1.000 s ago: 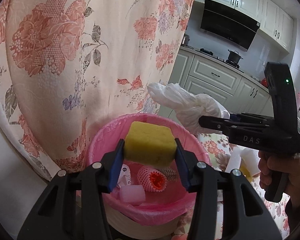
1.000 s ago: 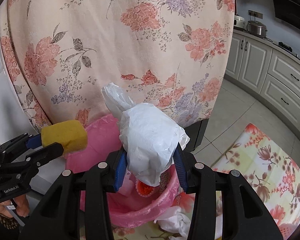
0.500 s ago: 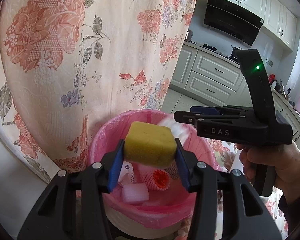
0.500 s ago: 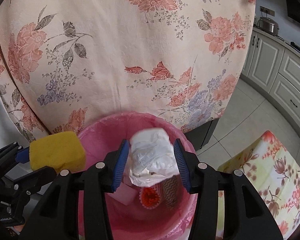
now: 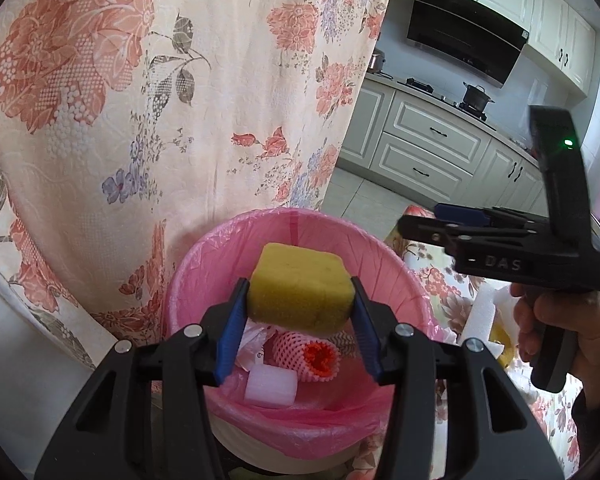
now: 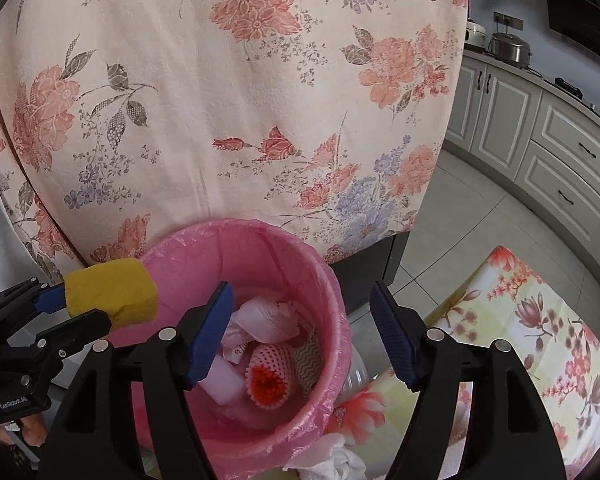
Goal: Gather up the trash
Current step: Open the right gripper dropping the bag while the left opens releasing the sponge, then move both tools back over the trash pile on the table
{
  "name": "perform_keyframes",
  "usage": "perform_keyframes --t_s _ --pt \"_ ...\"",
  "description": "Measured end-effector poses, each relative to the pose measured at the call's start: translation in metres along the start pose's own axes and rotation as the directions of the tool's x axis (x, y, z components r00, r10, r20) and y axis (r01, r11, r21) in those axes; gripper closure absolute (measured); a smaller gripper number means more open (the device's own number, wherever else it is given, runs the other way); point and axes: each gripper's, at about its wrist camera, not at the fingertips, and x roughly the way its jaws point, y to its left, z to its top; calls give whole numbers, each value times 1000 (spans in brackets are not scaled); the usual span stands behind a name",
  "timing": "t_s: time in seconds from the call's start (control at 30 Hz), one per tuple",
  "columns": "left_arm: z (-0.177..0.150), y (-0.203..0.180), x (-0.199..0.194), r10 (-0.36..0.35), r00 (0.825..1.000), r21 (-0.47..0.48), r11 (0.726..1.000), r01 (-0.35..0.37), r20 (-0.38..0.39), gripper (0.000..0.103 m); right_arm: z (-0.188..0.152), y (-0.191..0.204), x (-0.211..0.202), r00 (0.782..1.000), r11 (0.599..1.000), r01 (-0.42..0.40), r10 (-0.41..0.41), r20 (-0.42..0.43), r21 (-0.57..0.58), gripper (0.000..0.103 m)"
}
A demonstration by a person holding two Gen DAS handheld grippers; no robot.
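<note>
A bin with a pink liner [image 5: 228, 240] [image 6: 204, 248] stands below both grippers. My left gripper [image 5: 298, 300] is shut on a yellow sponge [image 5: 300, 286] and holds it over the bin's near rim; the sponge also shows in the right wrist view [image 6: 110, 292]. My right gripper [image 6: 302, 336] is open and empty above the bin; in the left wrist view it shows at the right [image 5: 420, 226]. A white plastic bag [image 6: 266, 318] lies in the bin with a red foam net [image 6: 266, 376], a white foam piece [image 5: 270, 386] and a patterned scrap [image 6: 310, 362].
A floral cloth [image 5: 160, 100] hangs right behind the bin. A floral-covered table [image 6: 540, 340] lies to the right, with crumpled white paper [image 6: 332, 460] at its near edge and white foam [image 5: 480, 314] by the right hand. Kitchen cabinets [image 5: 428, 140] stand beyond.
My right gripper opened and dropped the white plastic bag into the bin, then drew back to the right. The left gripper kept the sponge over the bin.
</note>
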Motion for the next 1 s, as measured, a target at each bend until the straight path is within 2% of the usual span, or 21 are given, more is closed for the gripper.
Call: perform_keyframes --t_s 0.1,0.13,0.17,0.57,1.0 --pt "0 1 3 -2 1000 -10 1000 2 -5 48 -8 -4 -16 1000 1000 13 -13 21 11 31" --pt "0 2 3 -3 1000 -19 1000 3 -2 39 -10 -6 -21 999 1000 16 -17 28 13 31" --pt "0 2 2 -1 1000 -25 1000 1 2 36 -13 -7 -27 999 1000 20 -20 35 17 30" --pt "-3 -11 -11 0 1000 -11 1000 0 9 36 -72 -42 -95 993 989 93 -101 66 118 23" --pt "-15 -72 -19 -78 997 70 994 78 -11 36 -151 -93 -160 975 946 194 -215 54 261 20"
